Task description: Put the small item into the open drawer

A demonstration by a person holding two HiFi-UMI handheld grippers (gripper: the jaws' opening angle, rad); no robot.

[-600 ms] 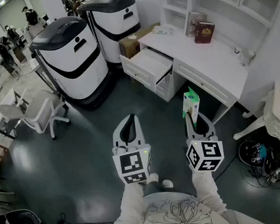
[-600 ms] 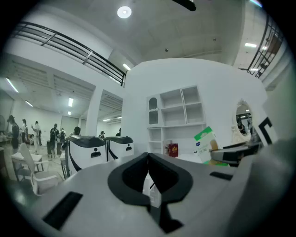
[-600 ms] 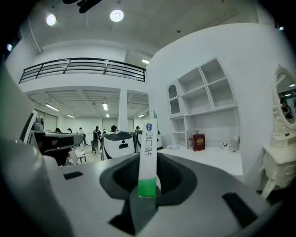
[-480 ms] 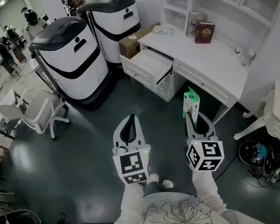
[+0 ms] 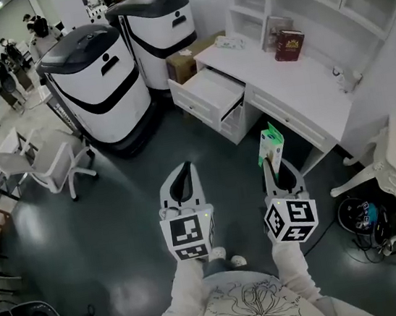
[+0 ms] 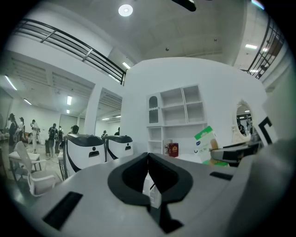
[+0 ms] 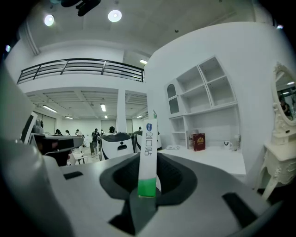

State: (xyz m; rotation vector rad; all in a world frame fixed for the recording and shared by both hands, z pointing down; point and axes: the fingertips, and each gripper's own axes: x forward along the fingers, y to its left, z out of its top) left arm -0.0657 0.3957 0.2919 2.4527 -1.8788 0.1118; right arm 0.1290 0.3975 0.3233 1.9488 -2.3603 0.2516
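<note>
Delta vs half a second ago: nothing on the hands. Both grippers sit at the same spot, lower middle of the head view. Only the background slid a touch: the white machines (image 5: 93,88) and the chair (image 5: 49,161) at upper left now sit slightly further left. So the head camera nudged, not the arms.

- right gripper (image 5: 272,167): fingers pinching the small item (image 5: 270,143), a flat green-and-white packet. It stands upright out of the fingers, green end clamped, as the right gripper view shows. Same pose as before, no slip or tilt.
- left gripper (image 5: 182,172): fingers pressed together, nothing between them. Idle.
- open drawer (image 5: 209,92): pulled out at the left end of the white counter (image 5: 297,85), upper middle of the frame. What shows of its inside looks bare. It is well apart from the packet, with dark floor between.

My read: this is the carry phase, and the interval brought no progress. The pick is done and the place hasn't started.

The next move calls for travel up-frame and a bit left, to bring the packet over the drawer opening. Then lower it in and spread the fingers. The right gripper points roughly level now, so it will likely need to tip down or come in over the drawer front.

Risk: the packet is thin and held by one end only. It could flex, or catch the drawer front on the way in.
</note>
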